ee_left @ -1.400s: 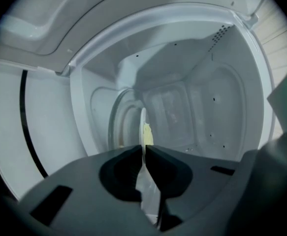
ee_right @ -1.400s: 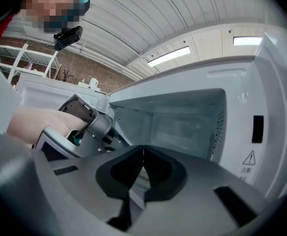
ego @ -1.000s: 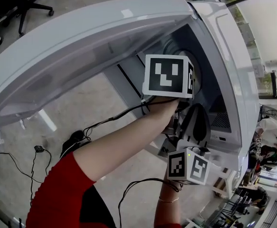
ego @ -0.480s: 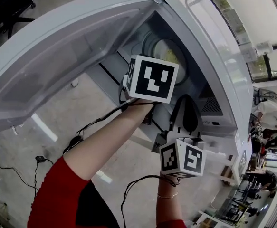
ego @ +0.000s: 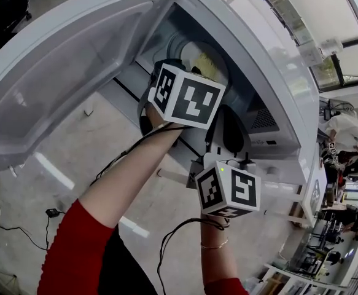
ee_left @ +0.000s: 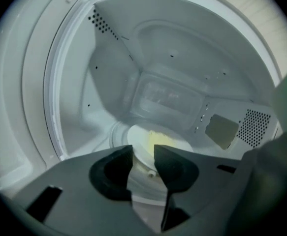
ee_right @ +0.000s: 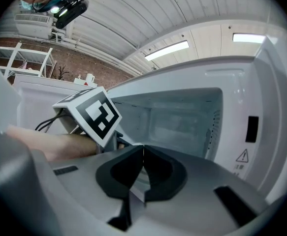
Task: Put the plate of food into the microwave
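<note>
I have the left gripper (ee_left: 143, 154) at the mouth of the microwave (ego: 271, 60). Its fingers (ee_left: 111, 173) are opening wide and nothing is pressed between the pads. The plate of food (ee_left: 160, 144) lies just beyond the tips, at 12 o'clock from them, flat on the glass turntable (ee_left: 116, 134) in the middle of the cavity floor. I judge it to be already delivered, so a grip is no longer needed. The door (ego: 62, 72) hangs open toward 9 o'clock, which leaves my way out clear. The right gripper (ee_right: 143, 151) waits outside at 5 o'clock of the left one with its fingers (ee_right: 121, 173) pressed together on nothing. It is probably parked there so it stays out of the opening.
</note>
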`<state>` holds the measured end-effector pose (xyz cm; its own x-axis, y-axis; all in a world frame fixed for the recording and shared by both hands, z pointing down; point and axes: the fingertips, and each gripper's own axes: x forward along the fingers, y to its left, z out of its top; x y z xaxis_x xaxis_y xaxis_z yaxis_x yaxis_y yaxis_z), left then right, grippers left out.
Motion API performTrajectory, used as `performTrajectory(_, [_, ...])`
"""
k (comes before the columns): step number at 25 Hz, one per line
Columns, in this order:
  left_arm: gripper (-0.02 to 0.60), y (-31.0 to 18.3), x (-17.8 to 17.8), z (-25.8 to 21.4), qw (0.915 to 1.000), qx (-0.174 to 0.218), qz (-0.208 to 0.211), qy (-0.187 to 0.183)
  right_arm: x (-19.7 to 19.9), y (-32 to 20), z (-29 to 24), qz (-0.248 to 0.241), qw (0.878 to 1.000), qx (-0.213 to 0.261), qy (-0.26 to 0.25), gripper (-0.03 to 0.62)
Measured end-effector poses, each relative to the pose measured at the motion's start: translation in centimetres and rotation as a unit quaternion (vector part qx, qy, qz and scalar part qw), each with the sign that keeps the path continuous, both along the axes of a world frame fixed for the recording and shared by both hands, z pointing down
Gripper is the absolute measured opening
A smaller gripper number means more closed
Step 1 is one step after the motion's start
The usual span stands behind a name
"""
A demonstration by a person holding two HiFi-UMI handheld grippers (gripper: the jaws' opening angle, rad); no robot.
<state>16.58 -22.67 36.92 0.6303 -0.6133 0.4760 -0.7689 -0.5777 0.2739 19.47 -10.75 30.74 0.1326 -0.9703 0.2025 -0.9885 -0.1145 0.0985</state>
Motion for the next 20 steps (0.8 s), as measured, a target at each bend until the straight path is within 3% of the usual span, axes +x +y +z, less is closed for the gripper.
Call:
performTrajectory(4, [0.132, -0.4, 0.1, 0.0, 0.9981, 0.043, 0.006, -0.045, -0.1, 0.1, 0.0, 0.000, 1.000, -0.001, 0.000, 0.015])
performTrajectory(11, [0.130, -0.9, -0.4, -0.1, 0.9986, 0.046, 0.005, -0.026, -0.5, 0.0, 0.4, -0.006, 1.000, 0.000, 0.003, 0.015])
performTrajectory(13, [0.124, -1.0, -1.2, -1.3, 0.9971, 0.075, 0.001, -0.015, -0.9, -0.1, 0.3, -0.013, 1.000, 0.006, -0.001, 0.015])
performTrajectory(16, [0.036, -0.6, -2.8, -3.6, 0.9931, 0.115, 0.005, 0.018, -2.1, 0.2, -0.5, -0.030, 0.999, 0.023, -0.016, 0.015])
performTrajectory(20, [0.009, 1.8, -6.5, -6.2, 0.9869, 0.120, 0.043, 0.099, -5.2, 1.6, -2.1, -0.062, 0.997, 0.028, -0.046, 0.015])
